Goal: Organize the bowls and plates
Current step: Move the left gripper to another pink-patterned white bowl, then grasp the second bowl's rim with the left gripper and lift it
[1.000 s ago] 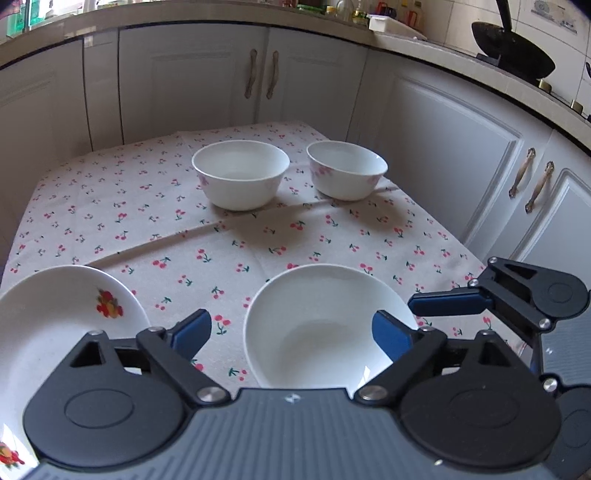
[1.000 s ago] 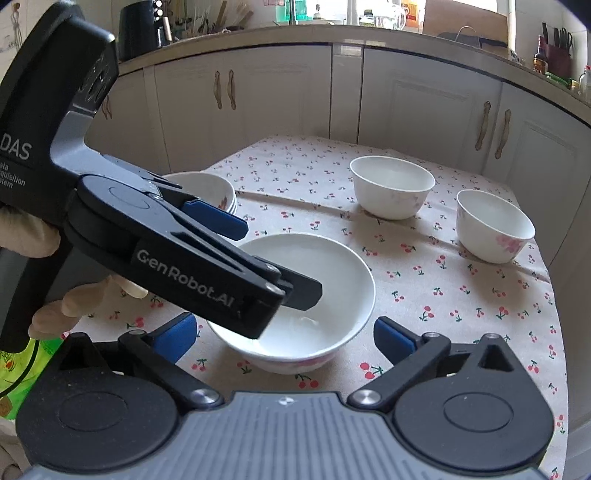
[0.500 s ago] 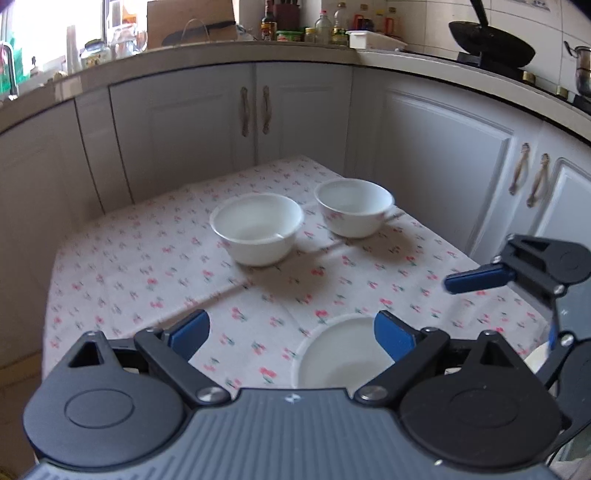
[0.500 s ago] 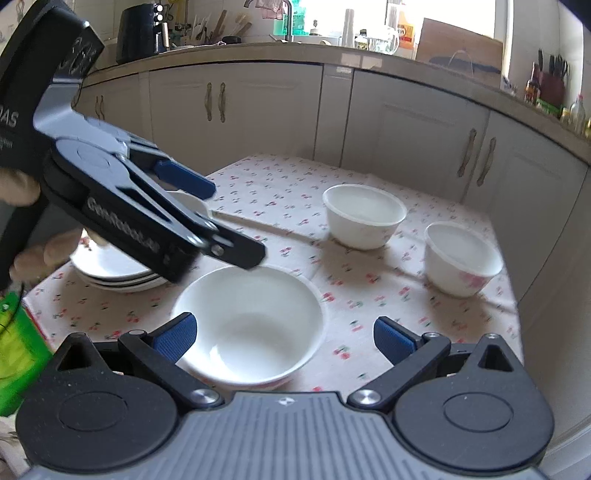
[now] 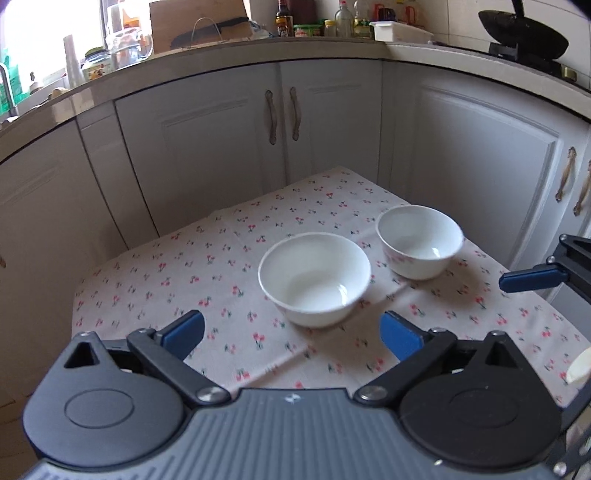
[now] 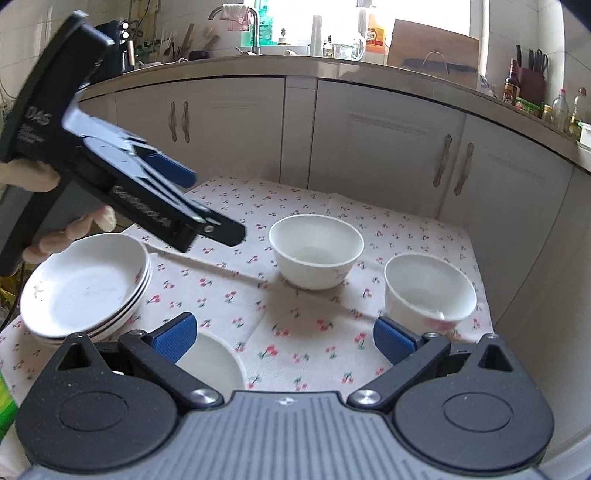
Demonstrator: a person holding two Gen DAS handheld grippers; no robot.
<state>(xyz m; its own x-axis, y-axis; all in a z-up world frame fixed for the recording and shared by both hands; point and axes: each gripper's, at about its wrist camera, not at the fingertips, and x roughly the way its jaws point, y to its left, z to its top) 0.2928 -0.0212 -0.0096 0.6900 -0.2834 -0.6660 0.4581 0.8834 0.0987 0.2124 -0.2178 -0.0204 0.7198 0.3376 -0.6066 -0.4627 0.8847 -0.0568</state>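
My left gripper (image 5: 291,334) is spreading its jaws, nothing between them; my right gripper (image 6: 282,338) is spread wide and empty too. Both hang above the cherry-print tablecloth (image 6: 295,332). Taking the wide bowl (image 6: 316,251) as landmark: the smaller bowl (image 6: 430,291) sits near its right, apart; the stack of plates (image 6: 85,288) lies well to its left; a shallow bowl (image 6: 214,365) rests nearer me, partly hidden behind my right gripper's left finger.

A cherry-print cloth (image 5: 229,266) is spread over the tabletop. White cabinets (image 5: 207,155) are set behind it under a worktop (image 6: 332,68). A black wok (image 5: 524,40), bottles (image 5: 343,22) and a cutting board (image 6: 436,48) are kept on that worktop.
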